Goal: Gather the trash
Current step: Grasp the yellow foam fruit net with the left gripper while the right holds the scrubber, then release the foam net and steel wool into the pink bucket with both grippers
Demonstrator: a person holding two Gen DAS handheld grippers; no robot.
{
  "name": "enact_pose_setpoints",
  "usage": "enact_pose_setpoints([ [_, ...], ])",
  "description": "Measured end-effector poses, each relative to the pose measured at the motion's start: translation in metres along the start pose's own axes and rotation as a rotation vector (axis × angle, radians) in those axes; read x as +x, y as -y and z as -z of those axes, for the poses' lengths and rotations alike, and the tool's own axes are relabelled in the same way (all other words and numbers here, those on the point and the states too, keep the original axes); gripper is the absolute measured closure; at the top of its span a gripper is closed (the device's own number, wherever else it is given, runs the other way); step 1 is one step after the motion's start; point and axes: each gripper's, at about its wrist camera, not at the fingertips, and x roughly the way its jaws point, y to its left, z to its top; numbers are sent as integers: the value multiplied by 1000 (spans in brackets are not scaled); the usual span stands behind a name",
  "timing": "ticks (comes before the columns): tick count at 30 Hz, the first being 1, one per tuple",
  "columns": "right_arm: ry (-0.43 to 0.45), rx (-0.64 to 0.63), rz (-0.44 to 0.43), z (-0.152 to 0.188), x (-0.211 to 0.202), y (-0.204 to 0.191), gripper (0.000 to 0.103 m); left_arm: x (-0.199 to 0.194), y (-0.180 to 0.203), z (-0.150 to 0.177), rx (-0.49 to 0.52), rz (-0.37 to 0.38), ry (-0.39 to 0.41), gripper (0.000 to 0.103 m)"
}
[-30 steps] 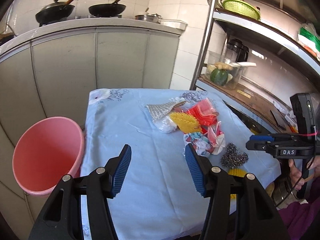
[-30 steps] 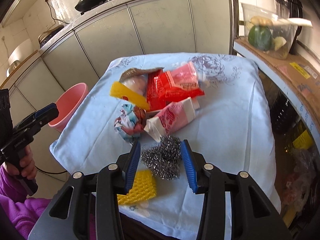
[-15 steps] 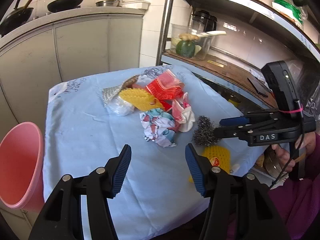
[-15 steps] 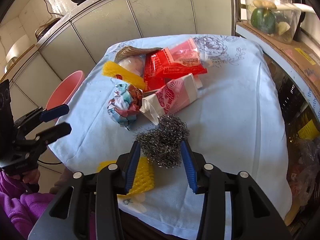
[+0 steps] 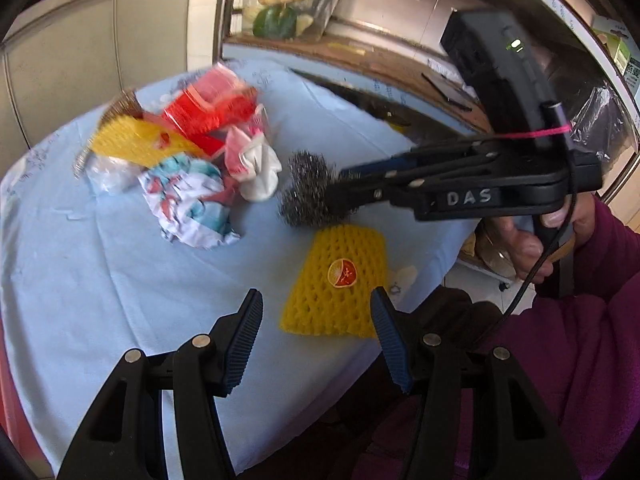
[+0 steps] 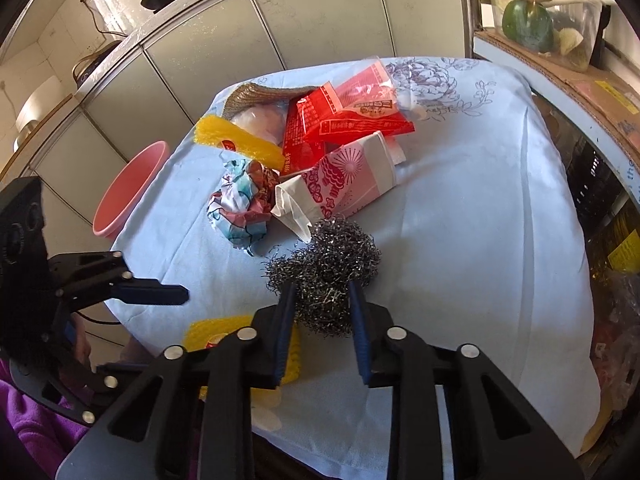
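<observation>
In the right wrist view the pink bucket [image 6: 130,188] stands off the table's [image 6: 480,216] 9 o'clock edge, below the cloth. The left gripper [image 5: 316,336] points steeply down over the near edge, its blue pads well apart and holding nothing; the yellow foam net [image 5: 340,280] lies flat just ahead at its 12 o'clock, close to the table's near rim. Bare blue cloth spreads toward 9 and 10 o'clock of that gripper. At 11 o'clock sits the pile: a crumpled printed paper [image 5: 188,200], a second yellow net [image 5: 136,142], red packets [image 5: 212,108] and a pink-and-white carton [image 5: 252,164].

The right gripper [image 6: 322,306], held by a hand [image 5: 532,240] in a purple sleeve, tilts down toward the steel wool scourer [image 6: 328,268]. Its jaws have just been closing, and the pads now pinch the scourer's near lobe while the rest bulges past the tips at 12 o'clock. The carton's open mouth touches or nearly touches the scourer's far side. From 1 to 3 o'clock of the right gripper the cloth is open up to the shelf unit [image 6: 560,68] at the table's edge.
</observation>
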Motion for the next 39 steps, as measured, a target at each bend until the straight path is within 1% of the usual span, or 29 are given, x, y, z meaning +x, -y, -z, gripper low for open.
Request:
enact_pose_setpoints([
  [2,13,-16,5,1,-3,-2,81,7,-1,1,-7,20,-23,48],
  [4,22,-24,11,2,-6,-3,83,8,-3,2,-12,37,-26,48],
  [7,34,-24,12,3,-12,-1,84,8,-4,2,-16,61,-25,56],
  [9,41,-18,8,4,-15,0,84,9,-2,2,-11,64,-21,64],
  [11,49,-16,10,3,-17,0,84,9,0,2,-4,66,-16,82],
  [13,62,-14,14,3,-21,0,84,7,0,2,0,60,-11,89],
  [14,66,-14,15,3,-22,0,84,5,1,2,0,60,-6,92],
  [17,89,-13,21,2,-28,1,84,0,0,-2,-2,43,19,94],
  [20,128,-10,21,-1,-37,1,84,-12,-3,-4,-20,29,64,94],
  [25,209,-21,13,-9,-53,-4,84,-39,-17,-4,-87,-21,174,94],
  [29,250,-51,12,-19,-60,-13,84,-60,-24,-3,-126,-69,261,94],
  [33,263,-93,4,-32,-59,-26,84,-83,-35,4,-171,-158,330,94],
  [39,267,-181,-48,-52,-48,-62,84,-115,-54,21,-270,-311,417,94],
])
